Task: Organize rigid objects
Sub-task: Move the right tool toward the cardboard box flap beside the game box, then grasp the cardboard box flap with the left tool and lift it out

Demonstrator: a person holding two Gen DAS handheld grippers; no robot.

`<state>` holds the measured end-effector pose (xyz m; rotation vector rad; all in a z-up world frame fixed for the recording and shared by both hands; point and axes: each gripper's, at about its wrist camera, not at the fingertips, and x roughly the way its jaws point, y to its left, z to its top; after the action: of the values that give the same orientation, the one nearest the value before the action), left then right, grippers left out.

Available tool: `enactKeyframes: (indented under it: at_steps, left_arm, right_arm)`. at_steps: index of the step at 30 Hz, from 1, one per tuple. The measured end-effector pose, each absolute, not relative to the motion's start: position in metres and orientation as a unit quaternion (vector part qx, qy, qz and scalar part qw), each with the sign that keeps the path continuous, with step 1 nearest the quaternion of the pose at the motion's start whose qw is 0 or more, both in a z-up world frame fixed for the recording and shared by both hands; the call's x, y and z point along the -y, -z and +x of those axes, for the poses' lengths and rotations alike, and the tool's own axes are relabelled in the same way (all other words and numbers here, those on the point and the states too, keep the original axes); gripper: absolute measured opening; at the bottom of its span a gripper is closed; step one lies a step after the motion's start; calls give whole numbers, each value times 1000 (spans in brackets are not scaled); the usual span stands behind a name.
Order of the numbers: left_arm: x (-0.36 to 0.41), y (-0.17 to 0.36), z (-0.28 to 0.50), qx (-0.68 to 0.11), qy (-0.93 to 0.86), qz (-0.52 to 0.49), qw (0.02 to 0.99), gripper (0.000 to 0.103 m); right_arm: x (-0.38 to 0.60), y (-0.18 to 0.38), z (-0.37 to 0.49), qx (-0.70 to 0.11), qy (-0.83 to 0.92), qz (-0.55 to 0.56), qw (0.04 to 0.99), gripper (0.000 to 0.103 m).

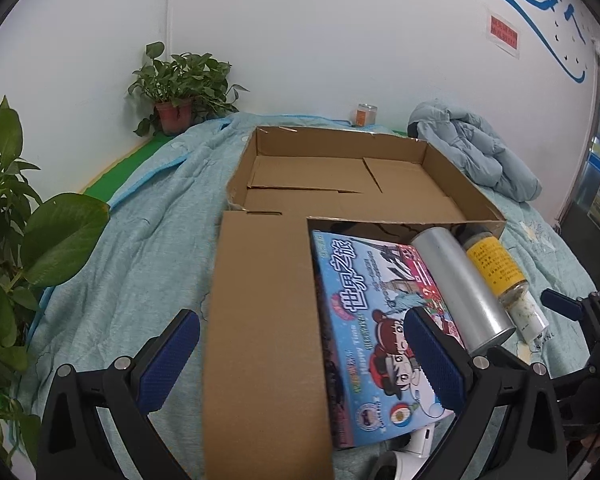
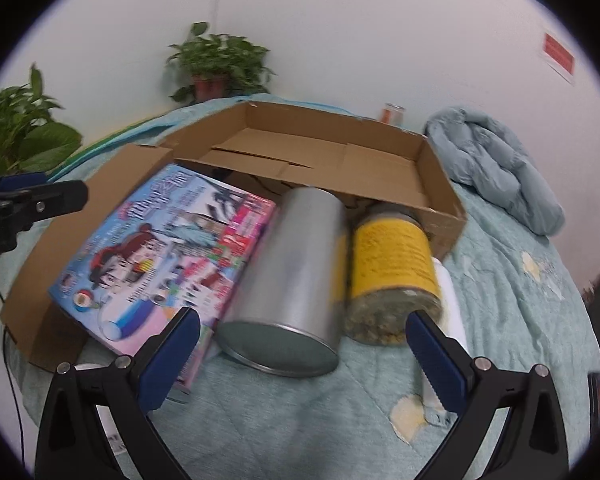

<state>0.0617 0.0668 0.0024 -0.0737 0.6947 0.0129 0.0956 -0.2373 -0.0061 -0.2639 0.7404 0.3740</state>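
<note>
Right under your right gripper (image 2: pixel 300 356) sits the tin (image 2: pixel 288 284), lying on its side on the quilt (image 2: pixel 520 320), base toward you. Your jaws are spread wide and hold nothing, lined up roughly either side of the tin and the jar (image 2: pixel 392 272), so my guess is one of those is the next grab. Neither pad touches anything yet.

Your left gripper (image 1: pixel 300 360) is also wide open and empty, hovering over the box flap (image 1: pixel 260 320) and the game box (image 1: pixel 380 312). That flap lies flat on the quilt toward you, probably folded down so stuff can slide in easily.

Farther out, the game box, tin and jar line up side by side, just in front of the carton (image 1: pixel 340 184), which is still empty. So nothing's been organized into it yet, by my read.

View differences: the left cam shows the carton's whole bare floor and a white bottle (image 1: pixel 534 316) beyond the jar. The right cam is motion-blurred but shows the tin's base and the jar's grainy contents up close. Plants (image 1: pixel 180 84) and a bundled jacket (image 1: pixel 476 148) sit way at the back.
</note>
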Motion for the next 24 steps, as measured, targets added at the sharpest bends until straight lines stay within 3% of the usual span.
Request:
enactKeyframes:
  at_steps: [10, 24]
  left_arm:
    - [-128, 13, 58, -372, 3, -87, 924, 103]
    - [-167, 70, 56, -447, 154, -240, 848, 97]
  right_arm:
    - [190, -35, 104, -323, -283, -86, 899, 102]
    - [143, 1, 49, -444, -389, -44, 806, 101]
